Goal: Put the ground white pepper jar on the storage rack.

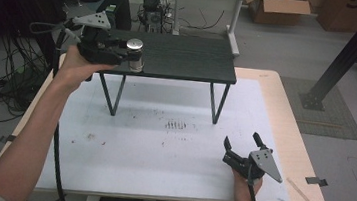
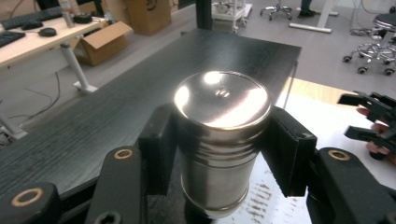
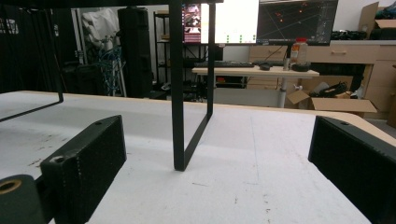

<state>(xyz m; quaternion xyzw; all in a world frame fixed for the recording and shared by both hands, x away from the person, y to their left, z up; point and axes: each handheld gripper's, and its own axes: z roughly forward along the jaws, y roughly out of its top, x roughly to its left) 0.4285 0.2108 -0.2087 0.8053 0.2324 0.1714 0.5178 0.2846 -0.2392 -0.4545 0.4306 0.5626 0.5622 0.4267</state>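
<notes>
I am holding the steel canister clenched in my left tool, upright at the near left edge of the small black shelf standing on the bench. The pads are gripping its sides just below the lid. It looks rigid, smooth and probably slippery, likely with some weight, so I am judging mid-body the safest hold. My right tool is resting released, near right.

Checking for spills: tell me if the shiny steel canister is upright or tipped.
Upright: the shiny steel canister shows its lid on top, sides vertical between the left gripper pads.
</notes>
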